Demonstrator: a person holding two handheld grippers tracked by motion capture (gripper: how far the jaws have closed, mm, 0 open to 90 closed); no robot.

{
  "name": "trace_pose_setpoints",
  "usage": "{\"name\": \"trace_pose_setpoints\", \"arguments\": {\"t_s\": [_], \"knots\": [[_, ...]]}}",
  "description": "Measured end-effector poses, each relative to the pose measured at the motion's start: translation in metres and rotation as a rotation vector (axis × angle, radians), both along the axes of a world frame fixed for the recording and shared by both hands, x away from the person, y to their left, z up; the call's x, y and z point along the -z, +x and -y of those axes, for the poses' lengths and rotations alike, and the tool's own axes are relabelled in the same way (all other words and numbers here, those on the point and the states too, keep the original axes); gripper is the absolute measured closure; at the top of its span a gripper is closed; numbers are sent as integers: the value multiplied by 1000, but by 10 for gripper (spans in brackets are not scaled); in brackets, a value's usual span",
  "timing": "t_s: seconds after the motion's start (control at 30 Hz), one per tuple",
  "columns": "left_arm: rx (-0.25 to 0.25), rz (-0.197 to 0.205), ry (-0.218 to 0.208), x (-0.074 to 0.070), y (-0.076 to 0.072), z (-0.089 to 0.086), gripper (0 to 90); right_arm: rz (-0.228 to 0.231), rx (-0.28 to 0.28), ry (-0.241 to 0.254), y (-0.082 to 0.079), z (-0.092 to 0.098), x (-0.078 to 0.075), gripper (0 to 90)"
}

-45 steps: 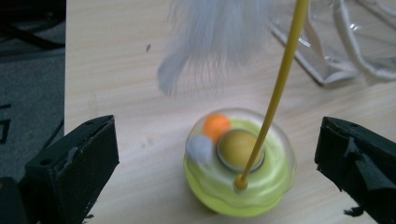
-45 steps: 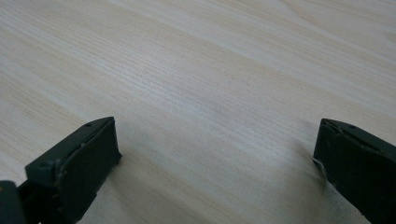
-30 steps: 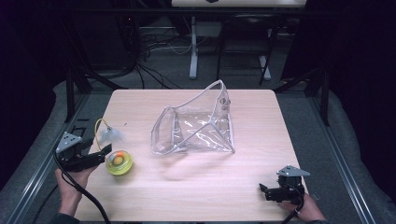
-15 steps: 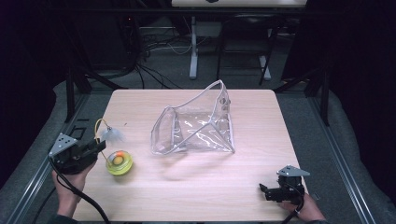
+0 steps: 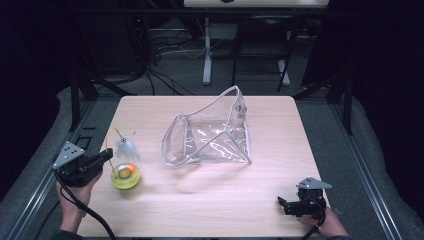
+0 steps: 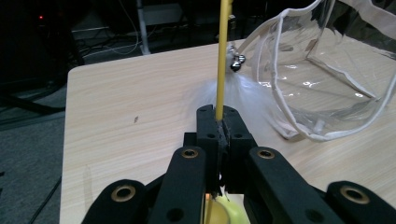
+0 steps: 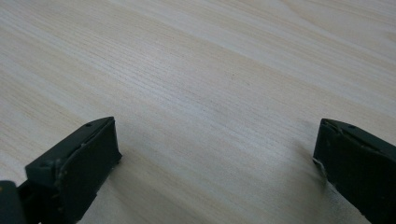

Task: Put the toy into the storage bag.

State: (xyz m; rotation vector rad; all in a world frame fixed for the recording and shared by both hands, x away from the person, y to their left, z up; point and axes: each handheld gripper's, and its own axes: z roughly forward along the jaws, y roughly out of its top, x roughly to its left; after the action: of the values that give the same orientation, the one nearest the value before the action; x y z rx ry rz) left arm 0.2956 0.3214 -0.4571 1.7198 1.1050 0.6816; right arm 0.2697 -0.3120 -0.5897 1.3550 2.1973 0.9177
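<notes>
At the table's left edge the left gripper [image 5: 102,159] is clamped tight on the yellow wand [image 6: 222,56] of a feather toy, probably to carry it into the nearby clear pouch [image 5: 210,132], while the right gripper [image 5: 286,204] rests wide open and empty at the near right.

Bright table [image 5: 210,200], dark surroundings, mild blur.

Light wood-grain rectangular table [image 5: 210,200], rounded corners, stands on grey carpeted floor [image 5: 325,120]. Tangled black cables [image 5: 165,75] lie on the floor beyond its far edge, beside a white metal stand leg [image 5: 206,55]. Grey metal rails [image 5: 372,175] flank both sides.
</notes>
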Motion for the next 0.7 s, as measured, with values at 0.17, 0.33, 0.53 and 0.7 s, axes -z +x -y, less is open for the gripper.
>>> {"name": "trace_pose_setpoints", "arguments": {"t_s": [0.17, 0.33, 0.53, 0.7], "knots": [[-3, 19, -16, -7, -2, -6, 884, 1, 0, 0, 0, 0, 0, 0], [7, 14, -12, -8, 0, -5, 885, -1, 0, 0, 0, 0, 0, 0], [25, 13, -1, -10, 4, -1, 884, -1, 0, 1, 0, 0, 0, 0], [38, 13, -2, -13, 6, 0, 885, 0, -2, 0, 0, 0, 0, 0]]}}
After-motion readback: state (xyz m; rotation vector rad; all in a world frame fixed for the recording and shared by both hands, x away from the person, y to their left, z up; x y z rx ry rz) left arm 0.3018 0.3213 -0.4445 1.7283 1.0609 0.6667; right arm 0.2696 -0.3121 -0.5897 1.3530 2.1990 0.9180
